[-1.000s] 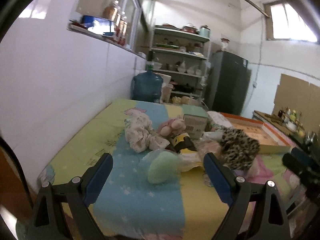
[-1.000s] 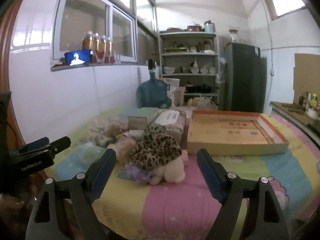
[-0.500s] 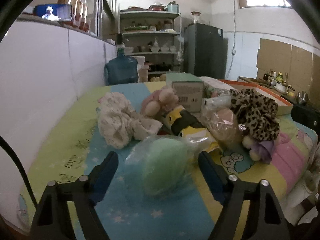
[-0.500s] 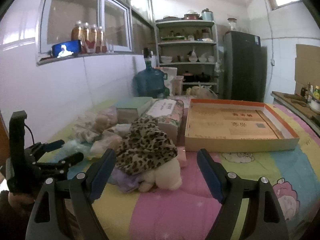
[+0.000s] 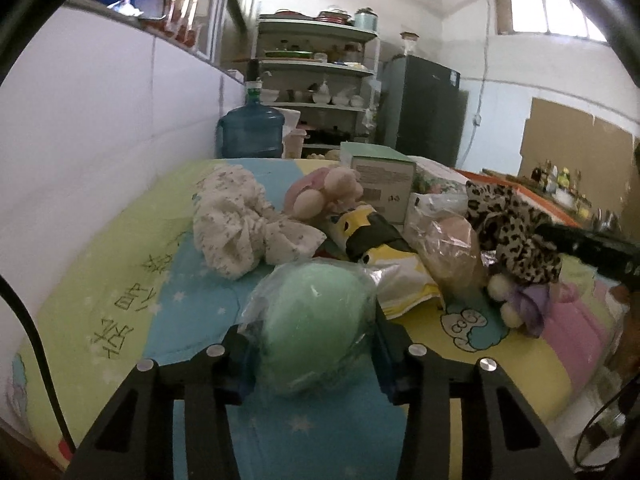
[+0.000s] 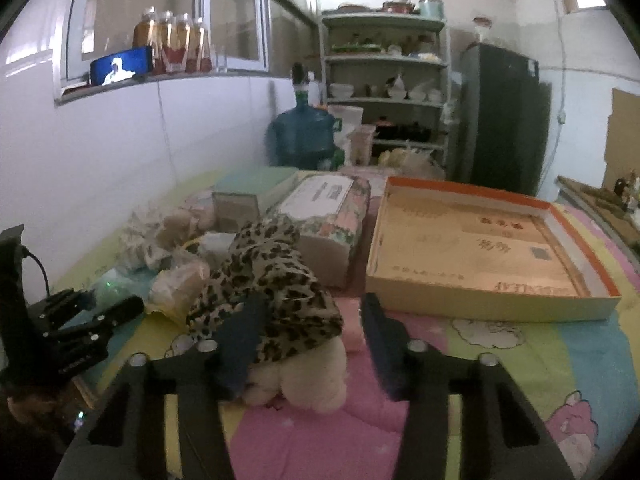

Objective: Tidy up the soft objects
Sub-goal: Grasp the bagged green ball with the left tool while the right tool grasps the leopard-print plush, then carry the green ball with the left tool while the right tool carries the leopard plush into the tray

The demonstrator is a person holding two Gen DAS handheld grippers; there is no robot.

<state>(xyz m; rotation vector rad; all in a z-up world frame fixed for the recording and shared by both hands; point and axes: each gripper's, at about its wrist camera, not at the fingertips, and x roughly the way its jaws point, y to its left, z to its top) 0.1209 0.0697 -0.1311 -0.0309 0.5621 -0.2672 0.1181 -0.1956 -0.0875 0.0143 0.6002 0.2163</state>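
My left gripper (image 5: 310,346) is shut on a green soft ball in a clear plastic bag (image 5: 314,320), both pads pressing its sides. Behind it lie a white floral cloth bundle (image 5: 236,224), a pink plush (image 5: 326,196), a yellow-black plush (image 5: 368,234) and a bagged beige ball (image 5: 452,248). My right gripper (image 6: 308,344) is partly closed around a leopard-print plush with white feet (image 6: 276,280); the left pad touches it, the right pad stands apart. The left gripper also shows in the right wrist view (image 6: 76,332).
An open orange-rimmed cardboard box (image 6: 480,248) lies to the right of the pile. A floral box (image 6: 328,216) and a green box (image 5: 380,184) stand behind the toys. A white wall (image 5: 100,140) runs along the left of the table. A blue water jug (image 6: 304,136) stands beyond.
My left gripper moved forward and closed on the bagged green ball. My right gripper moved forward to the leopard plush and its jaws narrowed around it.
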